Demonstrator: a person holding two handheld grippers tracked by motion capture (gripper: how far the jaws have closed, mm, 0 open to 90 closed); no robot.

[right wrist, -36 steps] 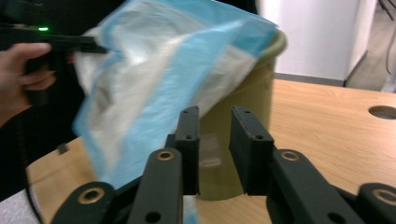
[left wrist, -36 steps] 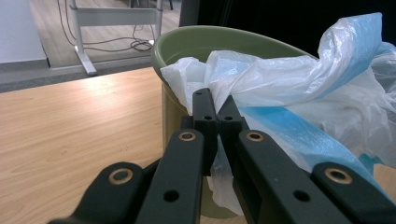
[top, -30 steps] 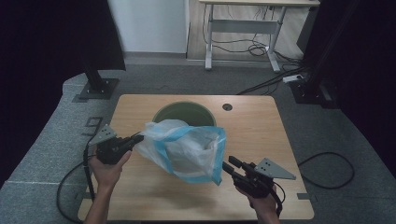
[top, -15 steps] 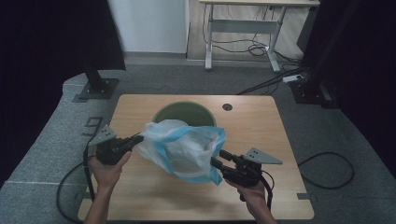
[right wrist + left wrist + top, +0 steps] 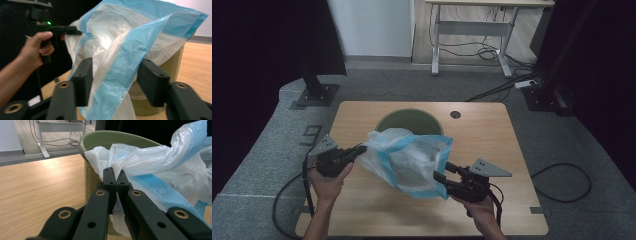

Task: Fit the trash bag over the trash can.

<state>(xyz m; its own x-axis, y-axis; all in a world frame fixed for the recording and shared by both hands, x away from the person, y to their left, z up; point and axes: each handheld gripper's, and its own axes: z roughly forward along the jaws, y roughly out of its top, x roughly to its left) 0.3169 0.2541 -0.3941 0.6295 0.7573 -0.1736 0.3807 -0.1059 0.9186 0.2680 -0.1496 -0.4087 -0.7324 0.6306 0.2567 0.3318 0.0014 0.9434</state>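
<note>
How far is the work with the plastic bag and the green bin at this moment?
Done: the left gripper is shut on the plastic bag edge. In hand: the right gripper straddles the blue edge with open jaws, not pinching. Left: the bag hangs beside the green bin, not yet over its rim.

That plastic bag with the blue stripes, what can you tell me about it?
The plastic bag is thin, crinkled film, whitish and translucent with light blue bands along its edges. It hangs stretched in the air above the wooden table, in front of the green bin. The left hand-held gripper is shut on one bunched edge. The right hand-held gripper has open jaws on either side of a blue-edged fold, not pressing on it.
</note>
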